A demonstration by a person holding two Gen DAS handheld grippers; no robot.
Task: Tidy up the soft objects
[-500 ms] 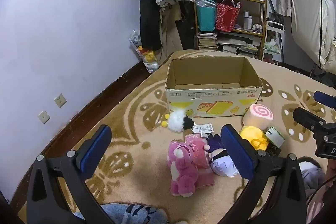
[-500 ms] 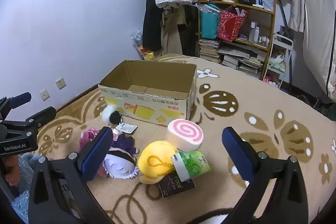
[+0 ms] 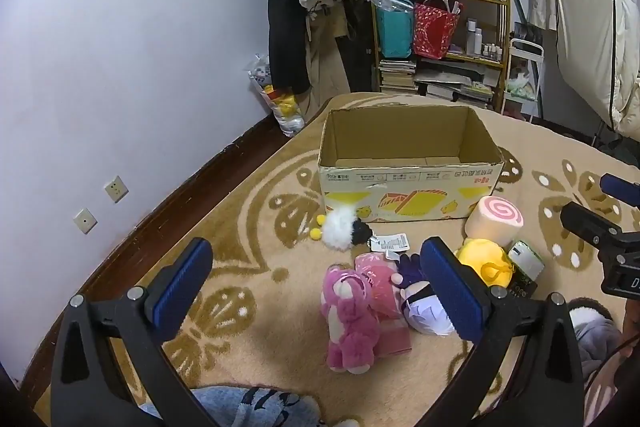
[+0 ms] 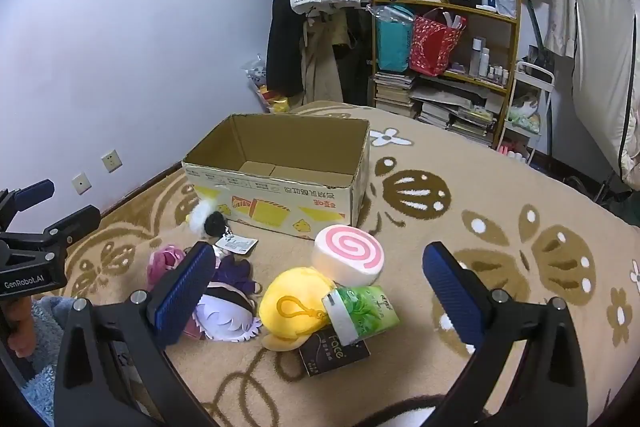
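The pink bear (image 3: 352, 323) is seen just ahead between the wide, empty left jaws; the right jaws likewise stand wide.

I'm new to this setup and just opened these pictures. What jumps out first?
An open, empty cardboard box sits mid-carpet. In front of it lies a cluster of plush toys: a pink bear, a yellow plush and a pink-swirl roll cushion. The left gripper and right gripper hang over them, both open and empty.
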